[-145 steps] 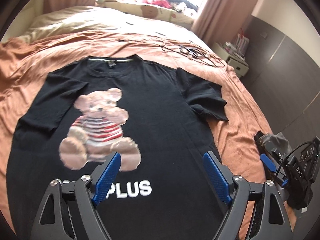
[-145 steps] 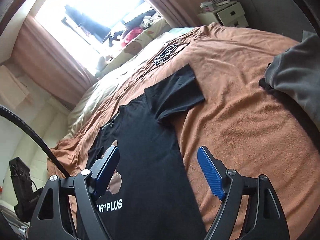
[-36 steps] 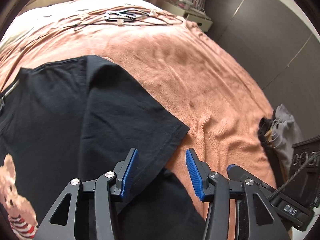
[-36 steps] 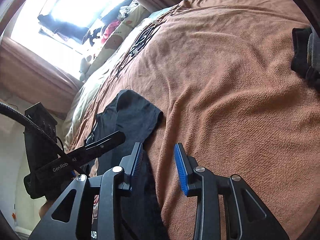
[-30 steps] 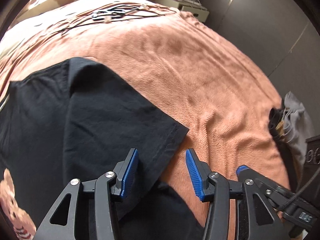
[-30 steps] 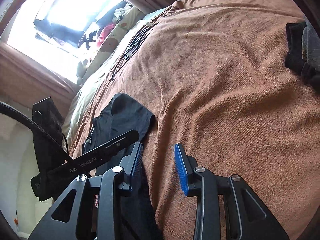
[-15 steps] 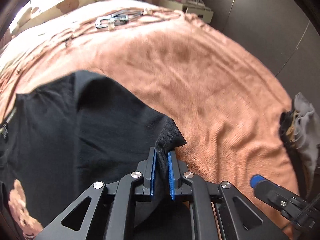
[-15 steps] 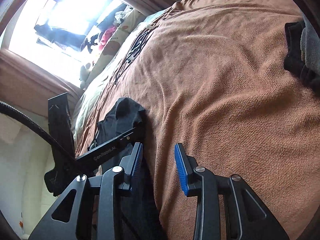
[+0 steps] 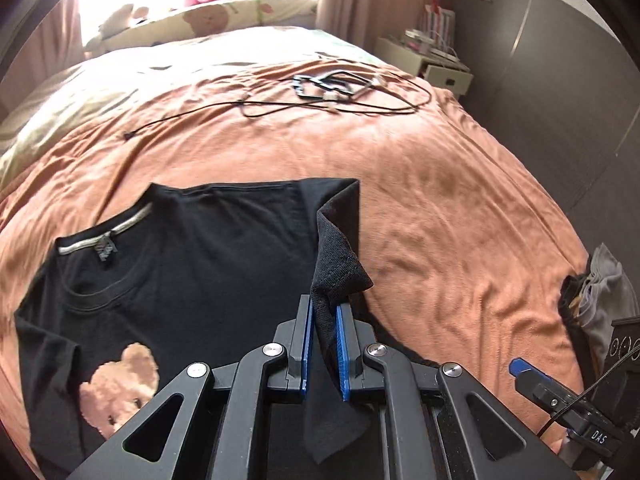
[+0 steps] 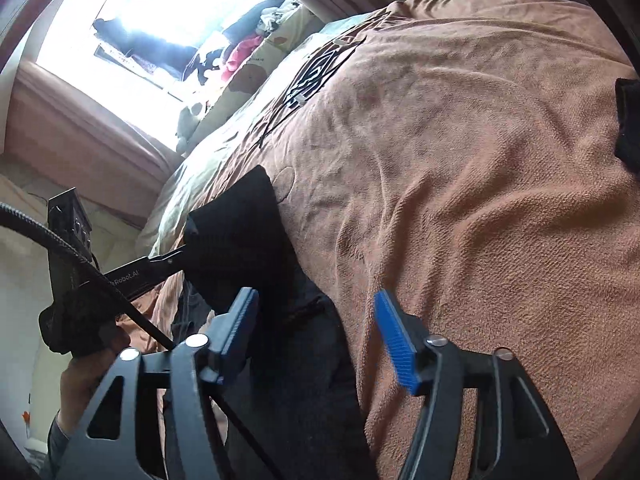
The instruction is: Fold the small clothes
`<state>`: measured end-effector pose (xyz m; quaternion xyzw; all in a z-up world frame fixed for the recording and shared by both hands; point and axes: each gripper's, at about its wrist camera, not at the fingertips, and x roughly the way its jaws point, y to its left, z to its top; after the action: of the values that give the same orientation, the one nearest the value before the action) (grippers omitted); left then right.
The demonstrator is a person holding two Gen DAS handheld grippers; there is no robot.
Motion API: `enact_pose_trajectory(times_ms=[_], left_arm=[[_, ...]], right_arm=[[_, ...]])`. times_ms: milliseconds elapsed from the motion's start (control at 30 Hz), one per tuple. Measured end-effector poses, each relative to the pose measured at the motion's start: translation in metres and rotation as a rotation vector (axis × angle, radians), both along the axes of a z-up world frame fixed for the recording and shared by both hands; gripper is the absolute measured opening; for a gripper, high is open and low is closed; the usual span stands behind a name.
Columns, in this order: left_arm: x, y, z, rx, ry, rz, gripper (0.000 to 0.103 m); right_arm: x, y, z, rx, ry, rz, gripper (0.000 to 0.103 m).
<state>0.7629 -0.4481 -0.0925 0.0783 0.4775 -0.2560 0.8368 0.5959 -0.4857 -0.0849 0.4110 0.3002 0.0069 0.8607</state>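
At 6 o'clock in the left wrist view, the left hand-held gripper (image 9: 323, 344) is clenched on the sleeve of the black bear-print cotton T-shirt (image 9: 192, 280), which lies on the rumpled orange-brown blanket (image 9: 460, 216) covering the bed. The right hand-held gripper (image 10: 320, 336) hangs released above it. Farther off, tangled black cables (image 9: 340, 92) lie at 12 o'clock, a white nightstand (image 9: 436, 66) at 1 o'clock, then the bright curtained window (image 10: 160, 28).

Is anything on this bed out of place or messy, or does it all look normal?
A tangle of black cables sprawls across the orange blanket beyond the black T-shirt, odd on a folding surface. Crumpled clothes sit heaped at the right edge. The lifted sleeve is simply pinched in the left gripper.
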Motion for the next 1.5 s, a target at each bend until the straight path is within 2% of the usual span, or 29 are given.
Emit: enact_pose_trajectory(times_ms=[233,667,733,800,867,1100,1500], left_arm=[[0.014,0.043,-0.003,-0.008,0.002,0.084,0.012],[0.049,0.097,-0.053,0.043,0.058,0.247,0.013],[0.052,0.104,-0.054,0.049,0.056,0.274,0.019],[0.055,0.113,-0.054,0.067,0.056,0.31,0.044],[0.053,0.123,-0.051,0.037,0.042,0.323,0.053],[0.036,0.143,-0.056,-0.058,0.128,0.32,0.053],[-0.02,0.124,-0.075,-0.19,0.291,0.265,0.053]], right_arm=[[0.012,0.01,-0.005,-0.001,0.016,0.031,0.067],[0.02,0.016,-0.003,-0.037,0.018,0.041,0.067],[0.021,0.016,-0.004,-0.037,0.022,0.039,0.067],[0.02,0.018,-0.004,-0.042,0.025,0.041,0.067],[0.021,0.02,-0.004,-0.046,0.023,0.047,0.067],[0.022,0.029,0.001,-0.039,-0.004,0.082,0.067],[0.034,0.04,-0.014,0.052,-0.012,0.168,0.067]])
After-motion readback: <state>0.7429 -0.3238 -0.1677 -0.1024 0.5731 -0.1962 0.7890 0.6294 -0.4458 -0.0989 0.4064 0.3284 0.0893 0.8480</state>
